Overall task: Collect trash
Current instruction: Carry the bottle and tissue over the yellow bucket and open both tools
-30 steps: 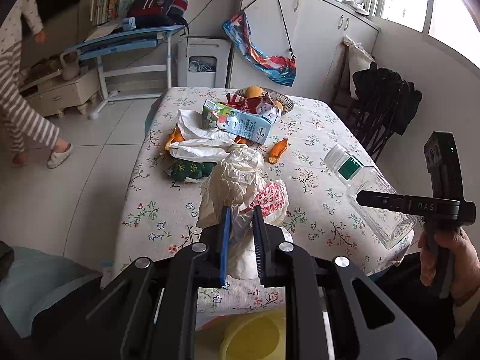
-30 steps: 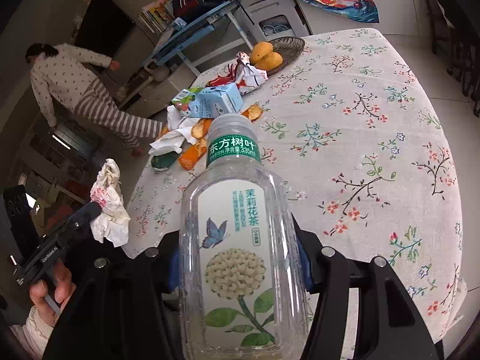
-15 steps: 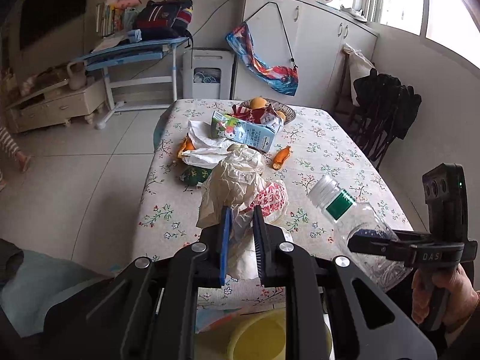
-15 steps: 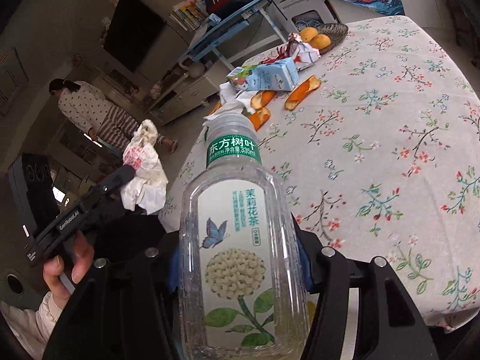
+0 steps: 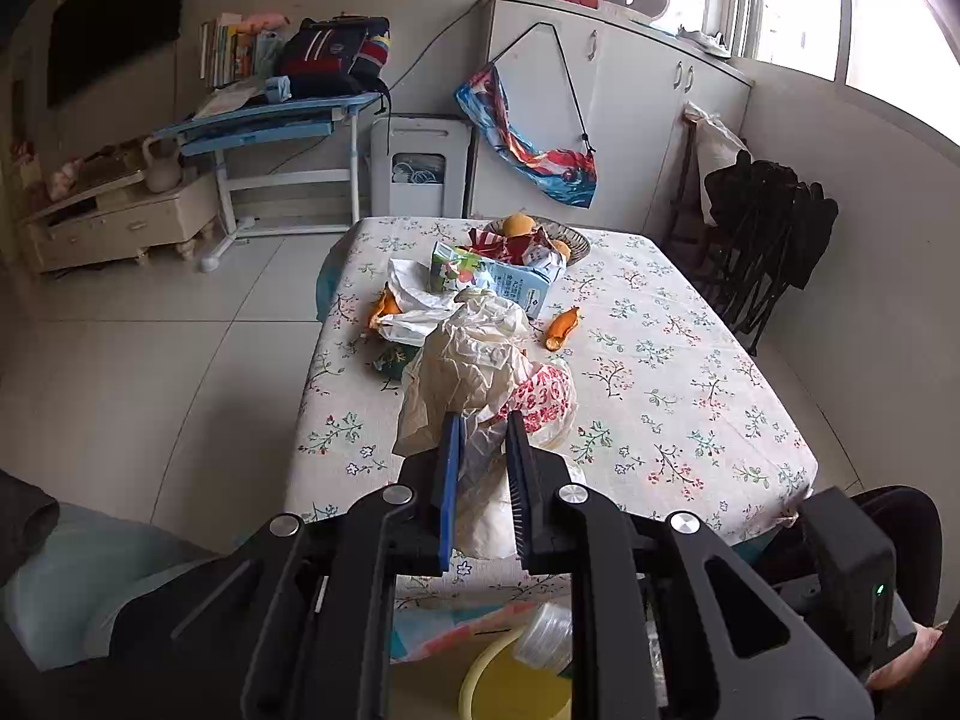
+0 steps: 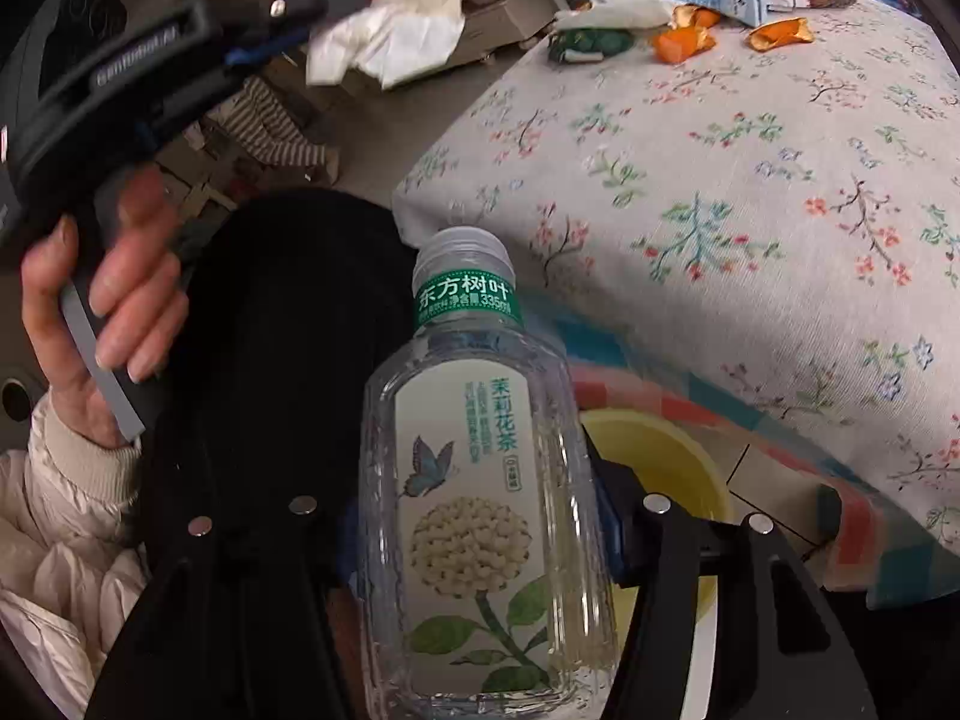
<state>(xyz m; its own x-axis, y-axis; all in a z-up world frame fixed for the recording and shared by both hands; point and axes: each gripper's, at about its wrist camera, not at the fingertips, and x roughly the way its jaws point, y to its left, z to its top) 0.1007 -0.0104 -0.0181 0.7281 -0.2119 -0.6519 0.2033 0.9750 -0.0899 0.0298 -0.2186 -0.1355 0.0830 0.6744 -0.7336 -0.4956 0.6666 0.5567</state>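
My left gripper [image 5: 483, 420] is shut on a crumpled wad of plastic bag and paper [image 5: 474, 360], held in the air in front of the floral table [image 5: 660, 390]. The right wrist view shows that wad [image 6: 396, 6] at the upper left, off the table's corner. My right gripper [image 6: 474, 516] is shut on a clear, green-labelled bottle [image 6: 468, 420], tilted down beside the table edge over a yellow bin [image 6: 660, 456]. The bottle's cap end [image 5: 543, 630] shows above the bin [image 5: 510, 690]. More trash lies on the table: a milk carton [image 5: 498, 279], orange peel [image 5: 561, 329], and a white bag [image 5: 414, 306].
A fruit basket [image 5: 540, 234] stands at the table's far end. Black folded chairs [image 5: 762, 240] lean on the right wall. A blue desk [image 5: 270, 120] and white cabinets [image 5: 600, 120] line the back. The person's dark lap [image 6: 288, 330] is left of the bin.
The right gripper swung the bottle from above the table down past its near edge, over the yellow bin. The left gripper with the wad drew back slightly. The striped person left the left view.
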